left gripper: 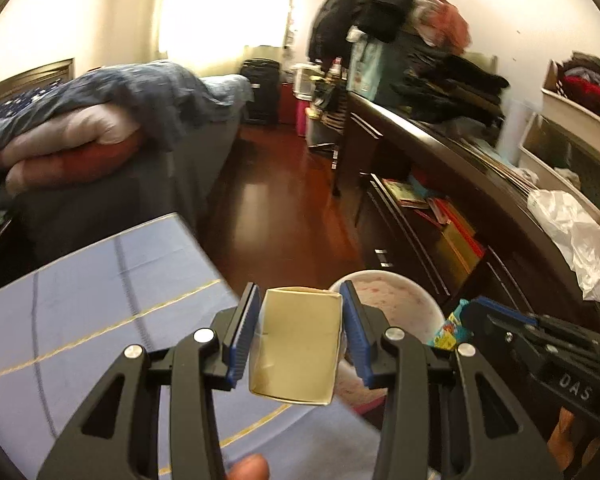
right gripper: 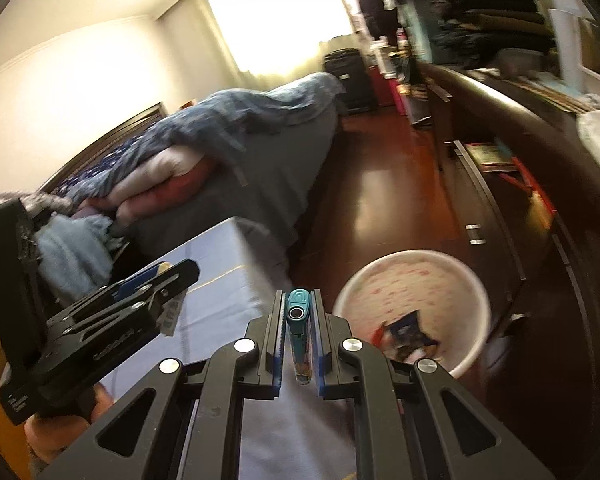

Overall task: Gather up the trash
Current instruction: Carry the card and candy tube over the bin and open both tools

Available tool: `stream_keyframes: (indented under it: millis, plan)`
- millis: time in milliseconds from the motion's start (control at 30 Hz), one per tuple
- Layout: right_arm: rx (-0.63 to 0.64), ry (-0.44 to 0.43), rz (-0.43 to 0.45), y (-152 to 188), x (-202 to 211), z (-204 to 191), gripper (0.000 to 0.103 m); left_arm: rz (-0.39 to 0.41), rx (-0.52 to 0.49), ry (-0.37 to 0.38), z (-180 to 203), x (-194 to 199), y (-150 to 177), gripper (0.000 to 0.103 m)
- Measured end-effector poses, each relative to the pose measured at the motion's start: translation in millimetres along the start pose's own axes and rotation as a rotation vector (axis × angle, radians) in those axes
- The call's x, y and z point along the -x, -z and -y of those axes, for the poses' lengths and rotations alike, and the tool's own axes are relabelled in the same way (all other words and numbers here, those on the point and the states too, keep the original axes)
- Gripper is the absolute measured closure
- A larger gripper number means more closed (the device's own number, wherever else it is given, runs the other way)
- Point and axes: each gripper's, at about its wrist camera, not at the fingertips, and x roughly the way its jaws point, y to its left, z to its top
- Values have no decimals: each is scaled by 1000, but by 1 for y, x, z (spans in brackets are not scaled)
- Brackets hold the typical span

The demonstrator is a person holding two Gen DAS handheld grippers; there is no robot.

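Tilting downward: left tool [left gripper: 300, 312] gripping carton [left gripper: 296, 344], right tool [right gripper: 298, 316] lighter [right gripper: 299, 332].

Left gripper [left gripper: 300, 312] black with blue ribbed pads, silver round screws, right gripper [right gripper: 298, 316] alike

floor [right gripper: 384, 200]: wood, white bin [right gripper: 412, 280] on it | bed [left gripper: 112, 184]: blankets [left gripper: 100, 120] | dresser top [left gripper: 440, 136]: clothes [left gripper: 448, 84]

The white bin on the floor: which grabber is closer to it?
Right. The right gripper, shut on a teal lighter, is beside the white bin; the left gripper with its box is farther, over the table.
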Motion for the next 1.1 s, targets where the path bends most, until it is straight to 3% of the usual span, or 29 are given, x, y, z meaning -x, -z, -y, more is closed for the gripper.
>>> stream_keyframes:
  millis: [133,333,400,467,567,767,1100]
  plan:
    - [-36,73,9,-11,-10,35,91,-34,-31,40,25,-30,-11,61]
    - [-80,128,-48,-16,-48,77,91,-128,-33,111,60,-95,-17,60]
    - [-87,155,-68,-15,-66,89,91,-169,-16,124,65,-117,-14,52]
    - [-98,176,-97,-12,-79,101,89,-190,3,122,66,-136,-10,27]
    - [-122,195,-121,-8,-92,115,87,-236,37,113,62,-161,-6,23]
    - [-137,218,-133,-3,-97,124,80,-239,83,111,53,-170,-7,16]
    - [-126,269,-142,0,-101,118,65,-235,60,9,44,-160,-8,12]
